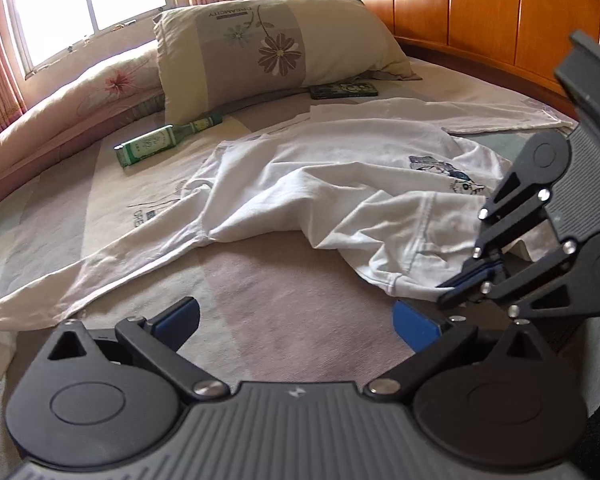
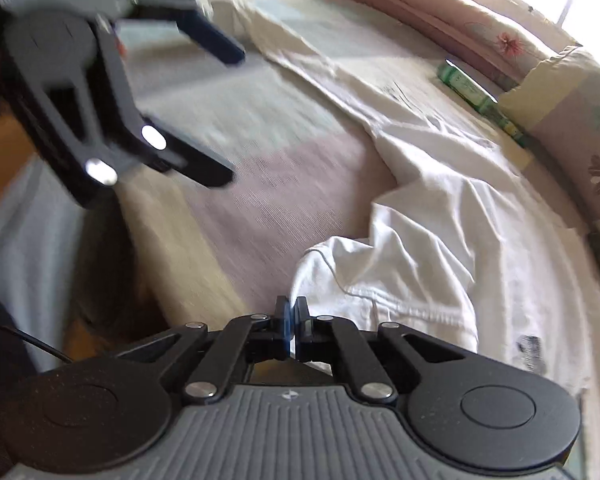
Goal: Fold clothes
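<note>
Fingers (image 2: 300, 312) of the right gripper (image 2: 291, 322) clench the crumpled white long-sleeved shirt (image 1: 340, 184); left gripper (image 1: 296, 320) hovers released above the bed's (image 1: 260, 300) near edge.

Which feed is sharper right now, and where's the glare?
Left wrist view: sharp, though the window is blown out, glare top left. Right wrist view: motion-blurred, worst on the left claw and bedsheet; white long-sleeved shirt soft.

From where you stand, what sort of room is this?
Most likely a bedroom in a home: a bed with a flowered pillow against a wooden headboard, and a curtained window beside it. A white shirt lies rumpled on the bed.
</note>
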Available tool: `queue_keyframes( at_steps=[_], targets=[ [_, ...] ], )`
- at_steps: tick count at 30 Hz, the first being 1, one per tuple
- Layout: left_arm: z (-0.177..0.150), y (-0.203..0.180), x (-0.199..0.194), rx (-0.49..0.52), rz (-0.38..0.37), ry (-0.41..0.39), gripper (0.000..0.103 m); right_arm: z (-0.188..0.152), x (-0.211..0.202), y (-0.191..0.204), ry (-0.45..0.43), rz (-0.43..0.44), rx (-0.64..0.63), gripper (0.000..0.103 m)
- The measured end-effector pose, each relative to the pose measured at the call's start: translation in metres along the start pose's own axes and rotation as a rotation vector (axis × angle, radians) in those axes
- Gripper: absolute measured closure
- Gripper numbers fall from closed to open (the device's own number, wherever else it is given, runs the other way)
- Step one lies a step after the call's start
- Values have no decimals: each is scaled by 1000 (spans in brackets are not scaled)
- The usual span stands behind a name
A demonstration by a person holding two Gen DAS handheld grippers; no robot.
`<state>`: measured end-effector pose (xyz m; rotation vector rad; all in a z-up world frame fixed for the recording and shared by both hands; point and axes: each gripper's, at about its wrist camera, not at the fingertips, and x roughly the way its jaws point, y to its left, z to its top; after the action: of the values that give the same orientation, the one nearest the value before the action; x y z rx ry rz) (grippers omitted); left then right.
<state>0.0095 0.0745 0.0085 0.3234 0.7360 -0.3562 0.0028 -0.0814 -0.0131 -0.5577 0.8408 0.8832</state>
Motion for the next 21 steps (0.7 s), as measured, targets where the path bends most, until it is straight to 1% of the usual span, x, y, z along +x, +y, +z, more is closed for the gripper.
queue_keyframes(
  at_steps=[2,5,9,11,12,14,16,17,18,21],
  targets=[
    [-1,12,-7,-3,49,-3,1,12,-11,7,-53,88,31,99],
    [-3,30,-19,-18,117,-11,0,31,-15,22,-104,192,40,99],
    [-4,48,-29,-52,163,-29,0,53,-16,42,-156,305,34,98],
    [-5,54,-32,-69,171,-37,0,58,-7,47,-147,307,46,98],
    [-5,56,-32,-78,162,-40,0,60,-3,50,-141,308,53,97],
    [-6,59,-28,-96,141,-34,0,57,10,51,-86,320,79,92],
    [-6,59,-22,-99,129,-23,0,48,10,49,-83,310,102,86],
    [-6,58,-18,-98,116,-17,0,43,7,46,-86,307,113,77],
    [-6,57,-15,-98,103,-12,0,38,3,39,-92,291,135,74],
    [-4,54,-3,-100,41,-4,1,21,-9,16,-109,237,212,72]
  ],
)
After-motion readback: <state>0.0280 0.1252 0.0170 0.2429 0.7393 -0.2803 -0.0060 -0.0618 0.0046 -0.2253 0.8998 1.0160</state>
